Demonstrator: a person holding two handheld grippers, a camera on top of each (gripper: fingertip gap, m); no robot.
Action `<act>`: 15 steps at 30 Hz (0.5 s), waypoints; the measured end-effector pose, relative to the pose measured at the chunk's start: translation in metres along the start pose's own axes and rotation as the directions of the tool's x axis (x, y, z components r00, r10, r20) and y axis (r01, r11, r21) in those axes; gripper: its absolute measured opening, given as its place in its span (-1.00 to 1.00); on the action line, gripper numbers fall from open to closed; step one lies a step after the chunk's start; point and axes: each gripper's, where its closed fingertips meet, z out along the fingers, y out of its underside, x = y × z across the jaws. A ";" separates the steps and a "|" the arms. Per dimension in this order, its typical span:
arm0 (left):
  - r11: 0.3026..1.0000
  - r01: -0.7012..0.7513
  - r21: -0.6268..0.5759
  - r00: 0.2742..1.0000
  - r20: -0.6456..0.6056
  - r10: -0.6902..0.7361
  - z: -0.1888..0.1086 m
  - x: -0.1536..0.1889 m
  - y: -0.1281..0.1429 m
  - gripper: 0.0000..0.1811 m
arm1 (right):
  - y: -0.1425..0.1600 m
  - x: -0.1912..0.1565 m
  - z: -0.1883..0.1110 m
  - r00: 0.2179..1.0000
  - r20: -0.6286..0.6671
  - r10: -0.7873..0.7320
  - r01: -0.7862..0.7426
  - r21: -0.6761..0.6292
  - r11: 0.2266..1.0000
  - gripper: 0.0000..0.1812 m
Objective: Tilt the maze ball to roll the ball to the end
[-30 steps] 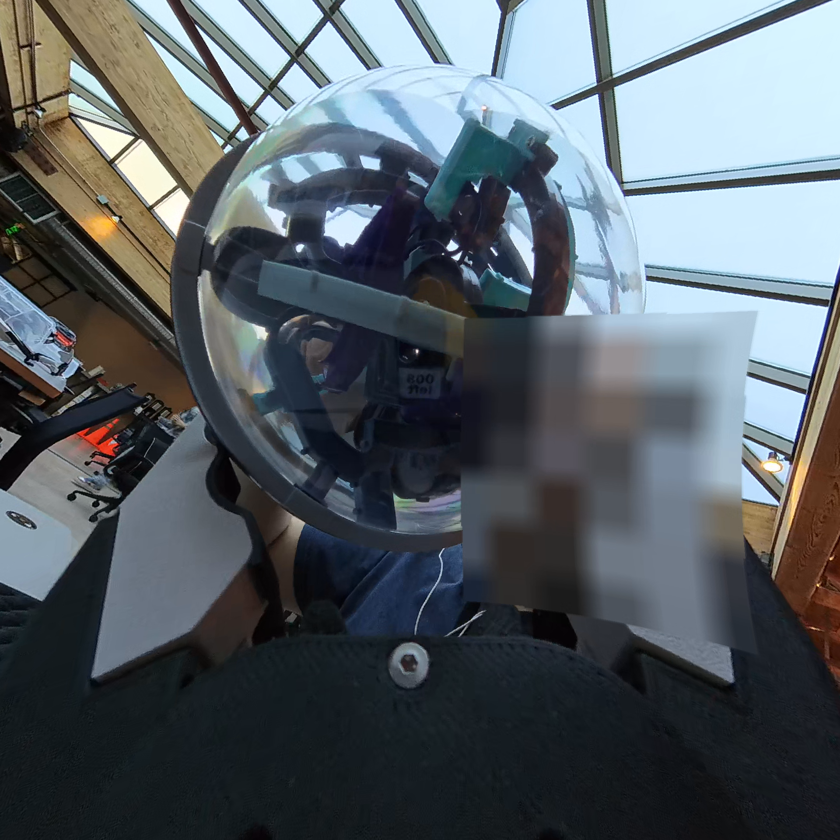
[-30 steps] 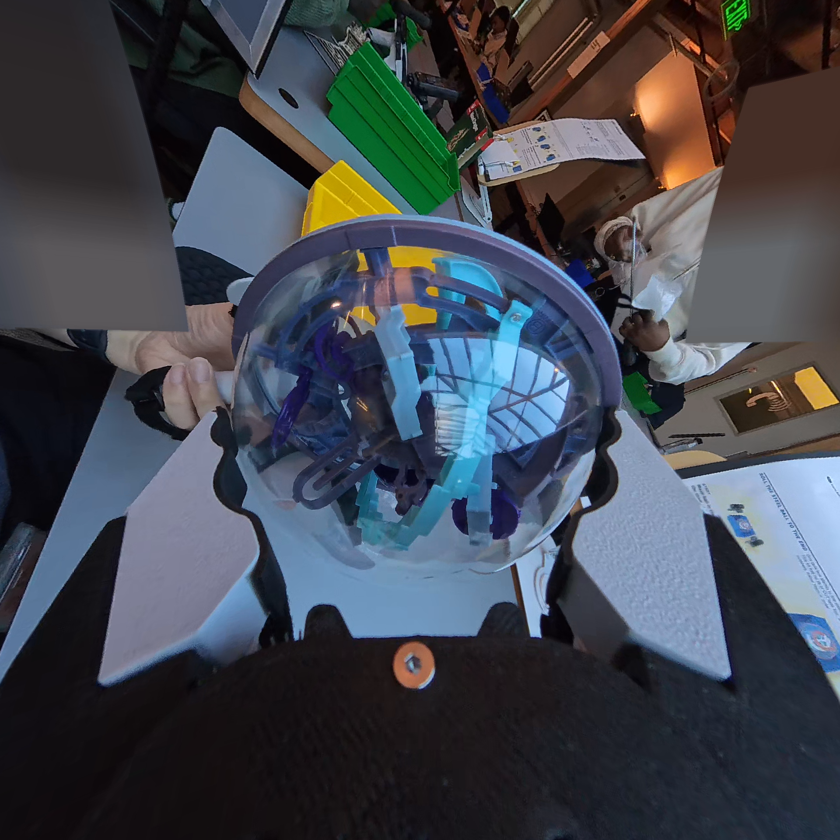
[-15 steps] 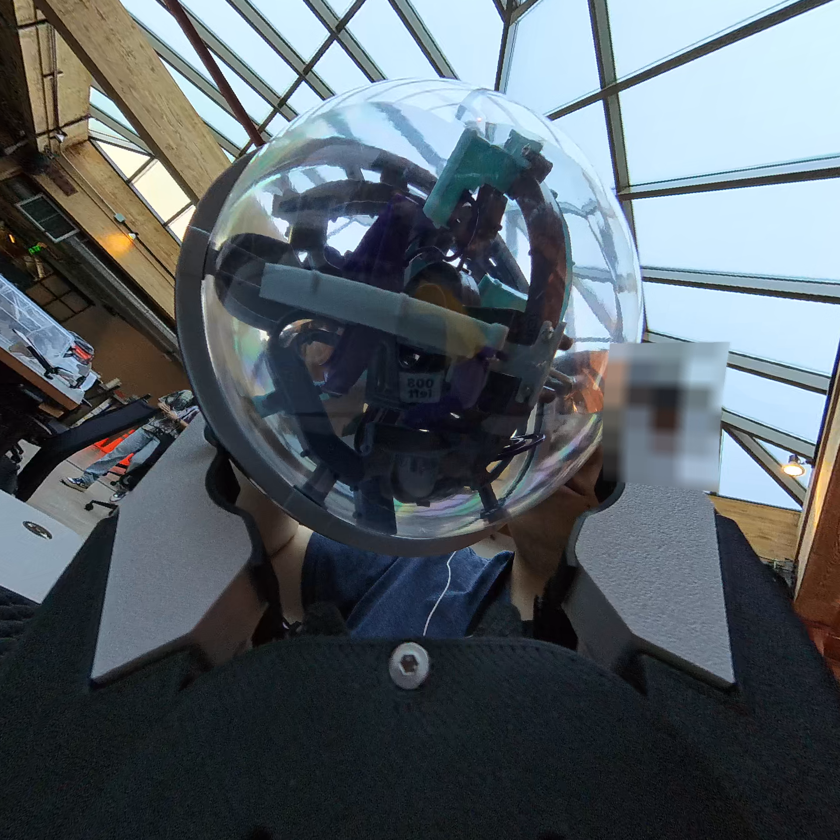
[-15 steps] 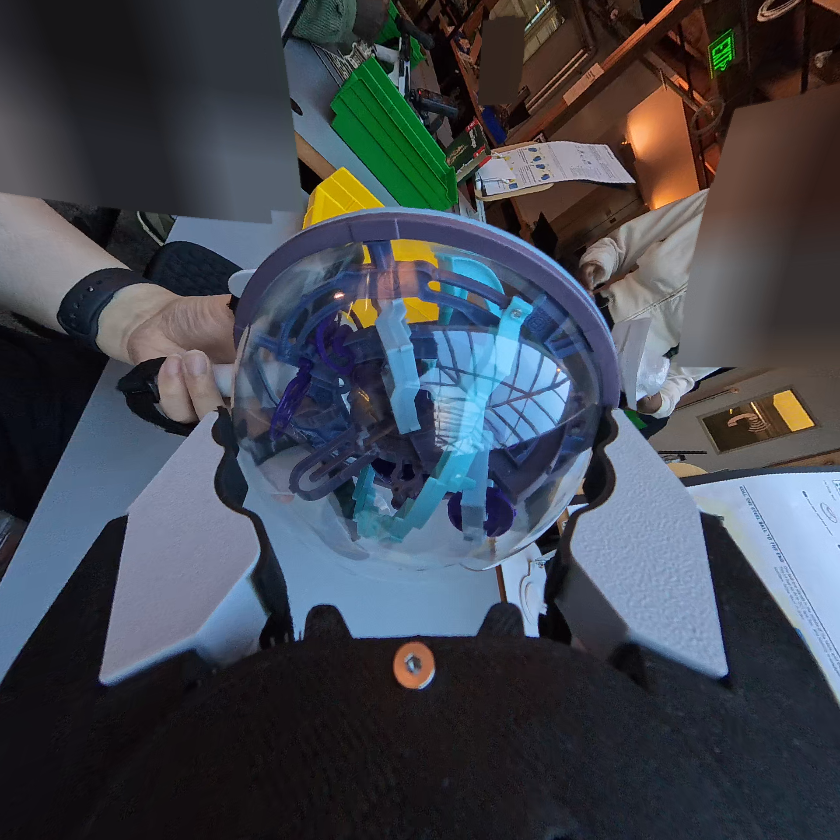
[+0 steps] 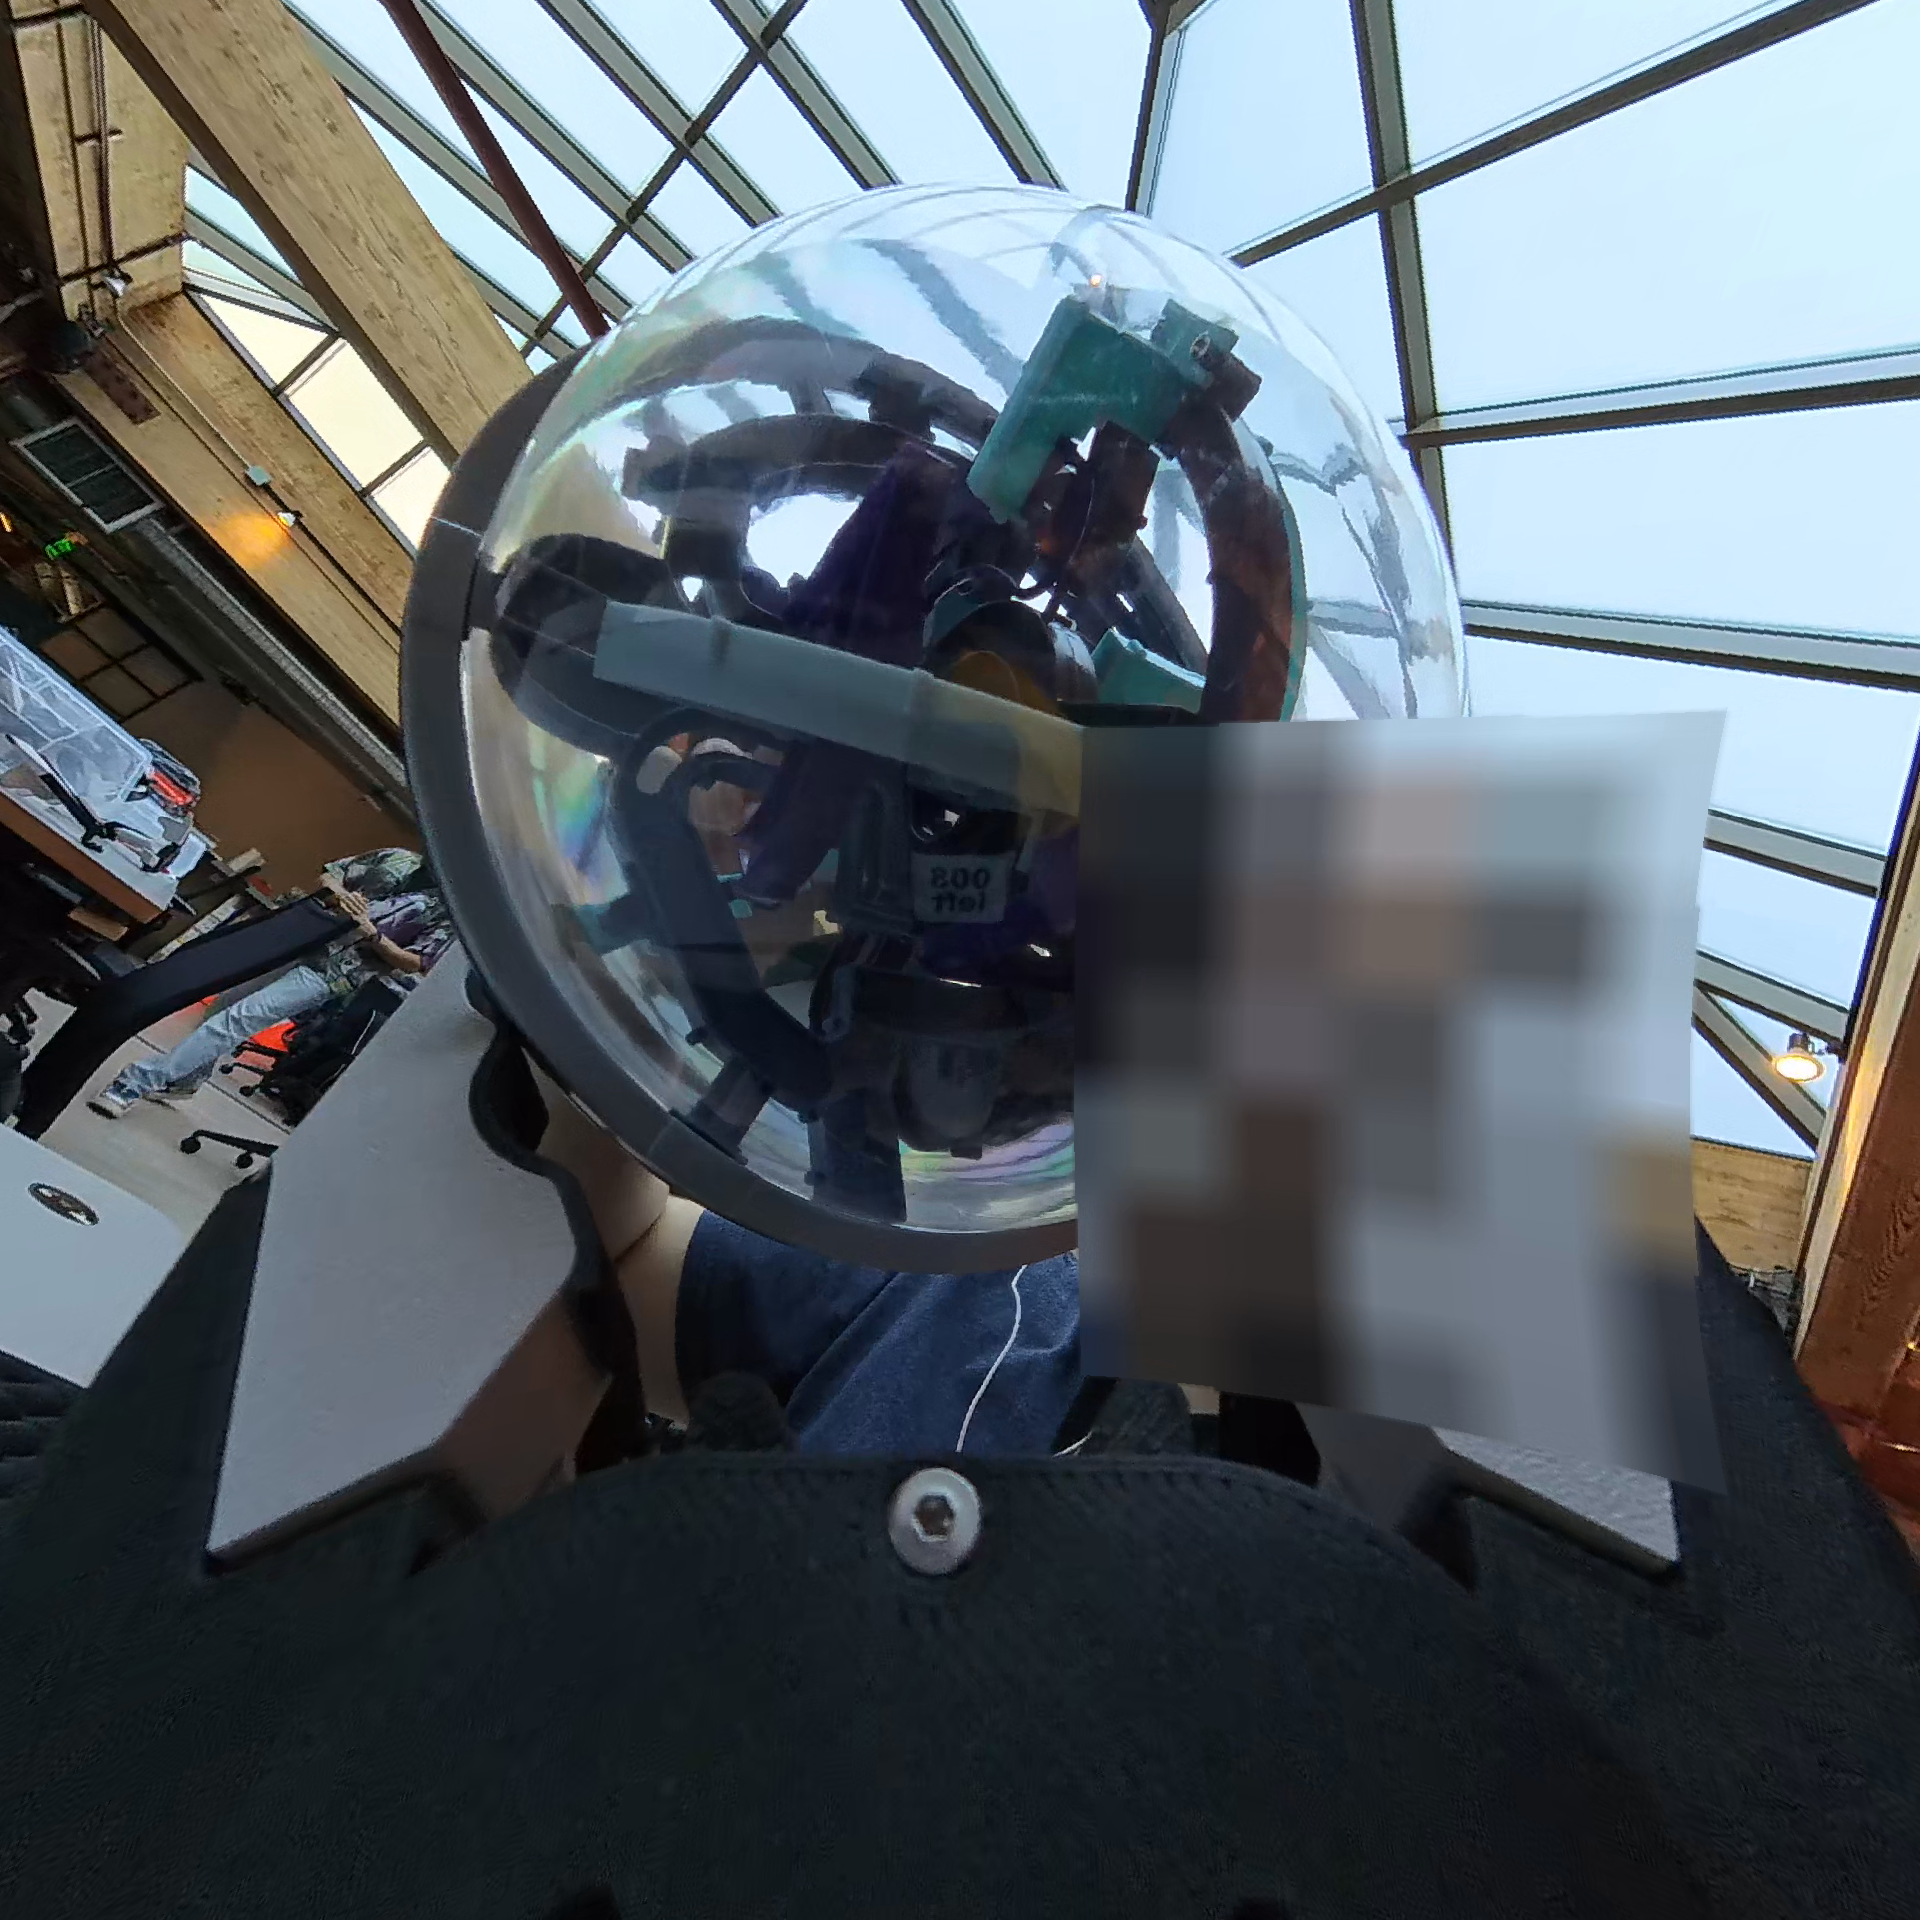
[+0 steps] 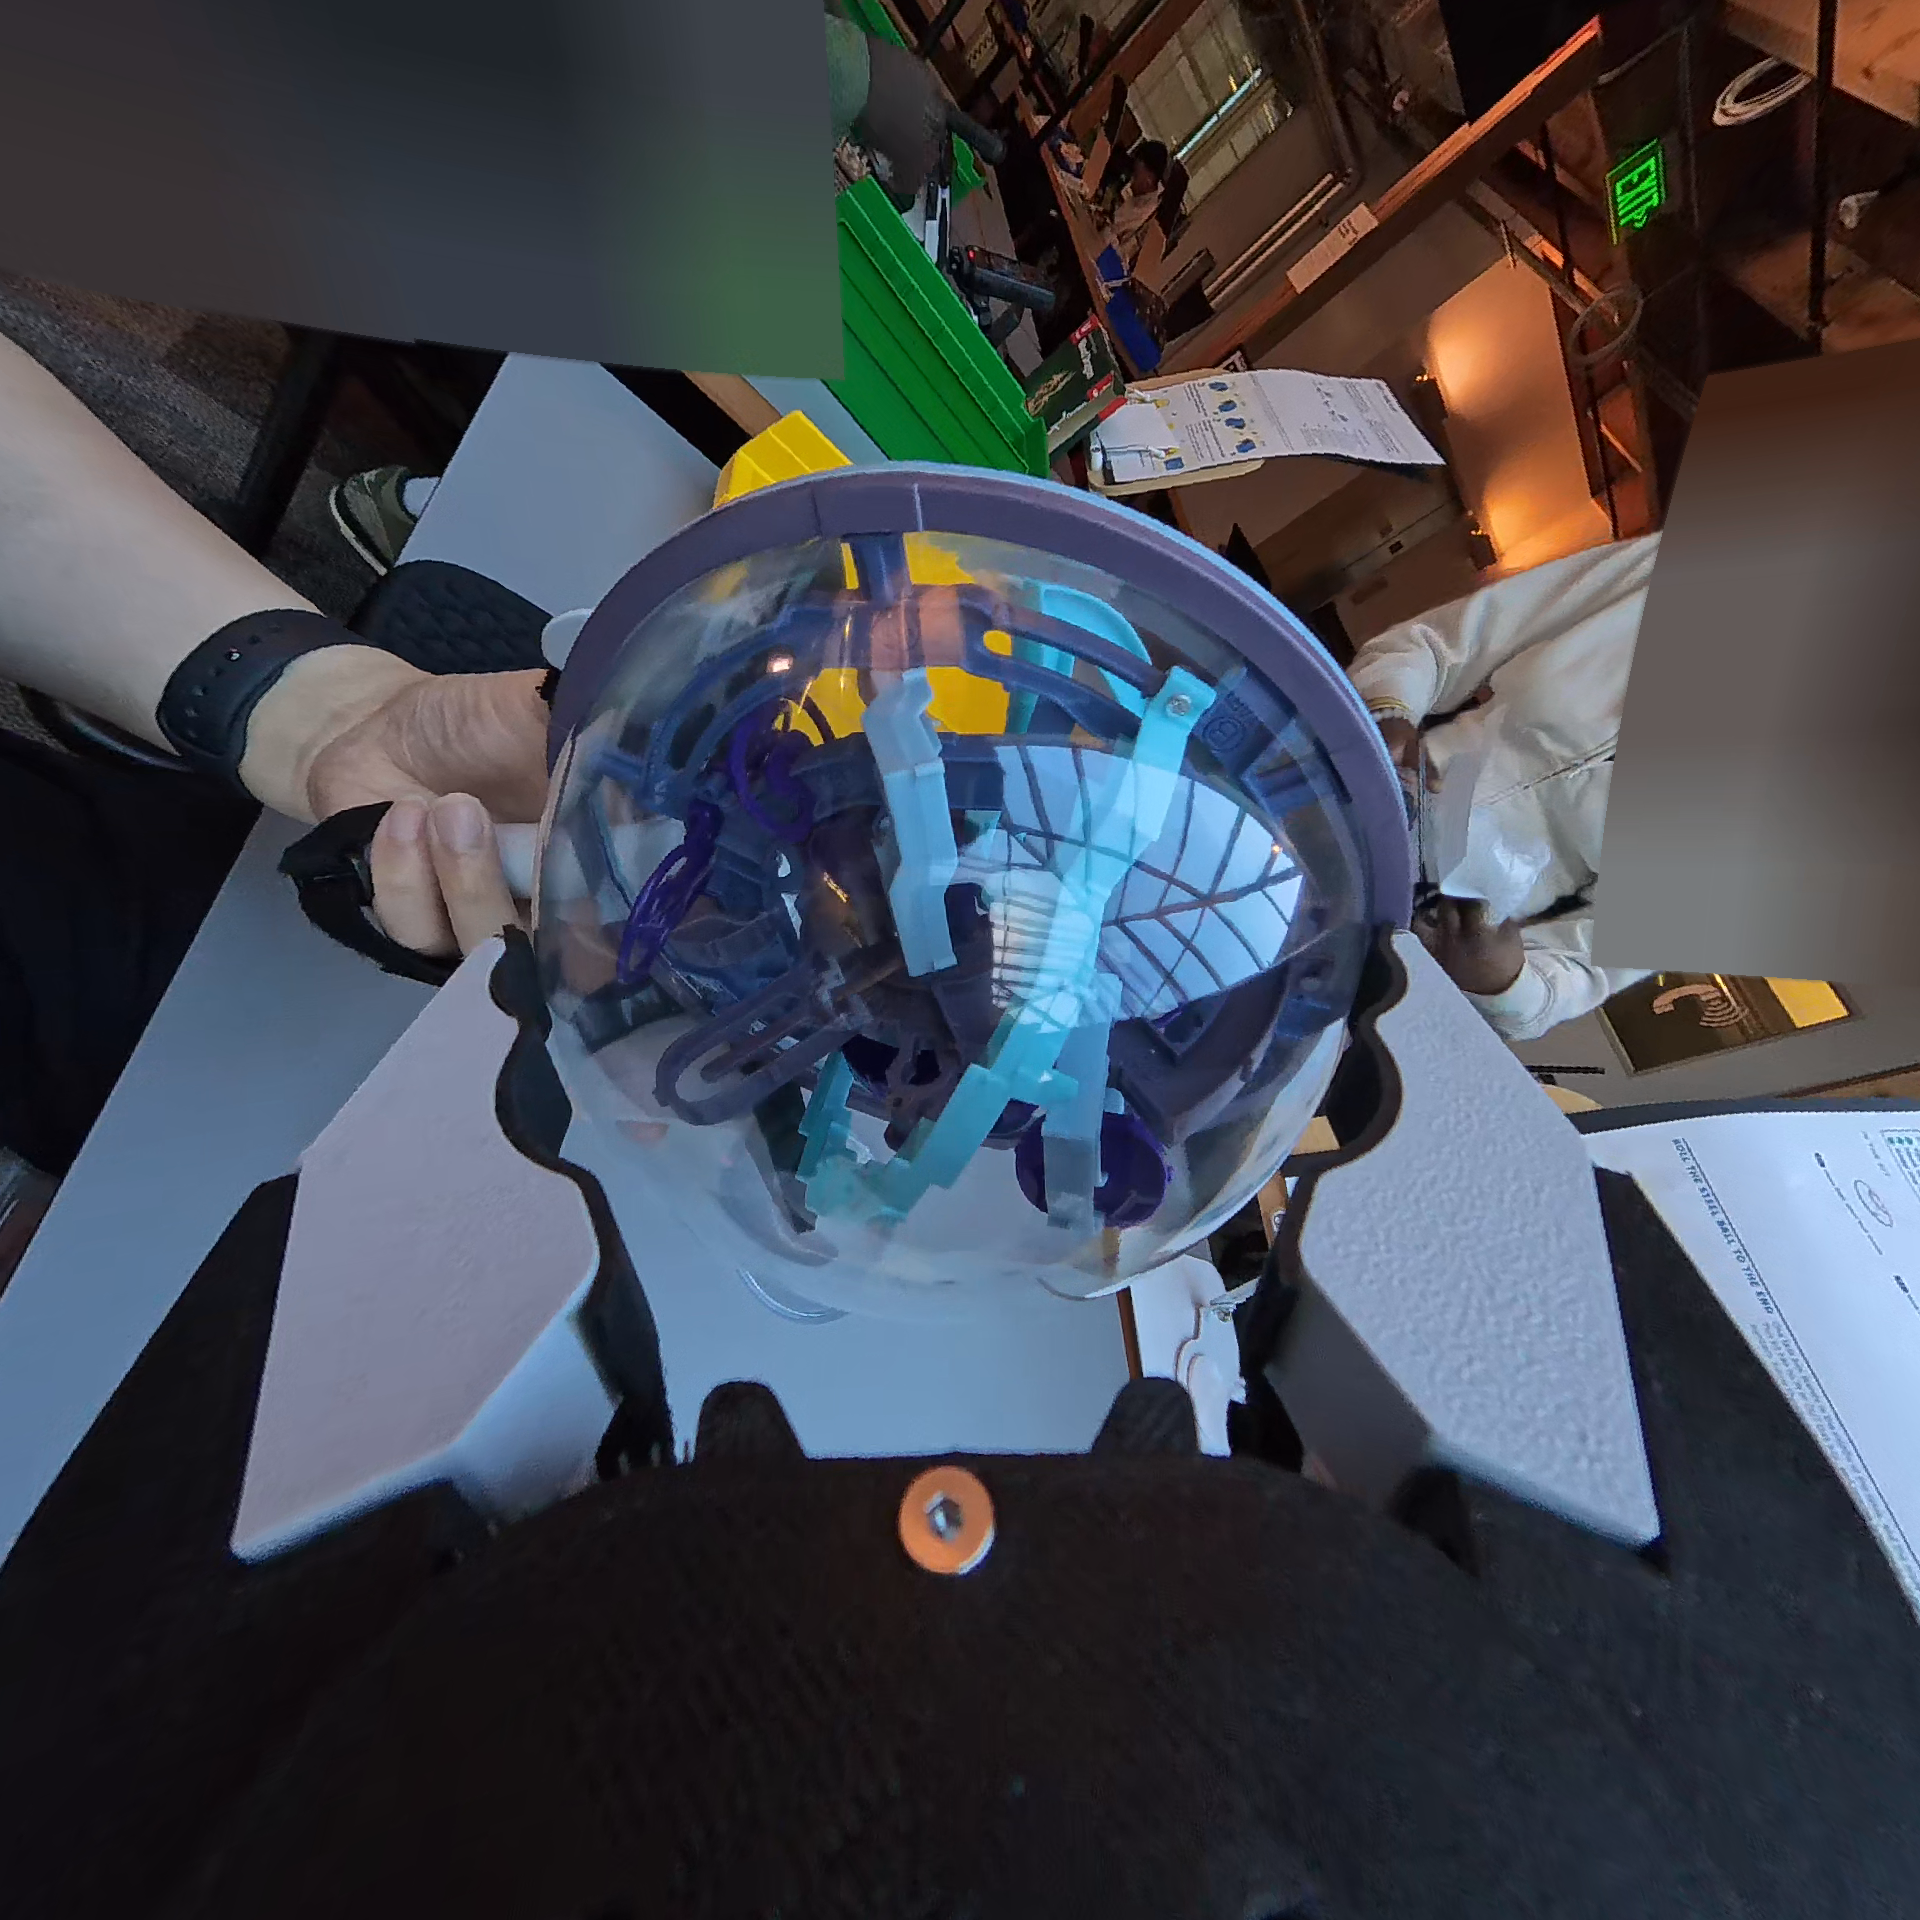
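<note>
The maze ball [image 6: 966, 894], a clear sphere with a purple band, is clamped between the fingers of the right gripper [image 6: 961, 1049] above the grey table [image 6: 260, 1039]; the left gripper [image 5: 935, 1132] is also closed against the maze ball [image 5: 914, 717], which is seen against the glass roof [image 5: 1662, 260]. A hand [image 6: 416, 790] with a black wristband is seen beside the sphere; green bins [image 6: 925, 332] lie beyond.

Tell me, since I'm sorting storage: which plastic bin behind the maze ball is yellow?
The yellow bin just behind the maze ball; the stacked bins farther back are green.
</note>
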 end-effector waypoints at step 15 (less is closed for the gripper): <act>1.000 -0.006 -0.021 1.000 0.016 0.006 0.000 -0.004 0.003 0.75 | 0.007 -0.001 0.000 1.000 0.014 -0.004 0.004 -0.042 0.999 0.69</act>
